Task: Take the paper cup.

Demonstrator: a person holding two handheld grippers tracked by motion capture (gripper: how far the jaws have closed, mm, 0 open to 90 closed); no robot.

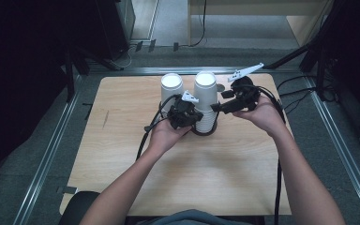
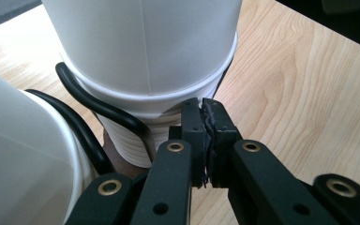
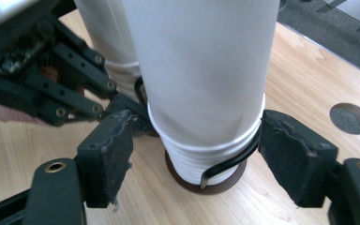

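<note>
At table centre, the right gripper (image 3: 194, 154) spreads its jaws around a stack of white paper cups (image 3: 201, 79) in a black wire holder (image 3: 229, 161); the left gripper (image 2: 205, 140), jaws pressed together, sits just beside the stack's lower rims on the wooden table (image 1: 178, 173).

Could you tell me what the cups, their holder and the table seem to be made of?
The cups look like matte white paper: a side seam and rolled rims show. The holder looks like glossy black coated wire, probably metal underneath. The table seems to be light wood or laminate, with visible grain.
</note>
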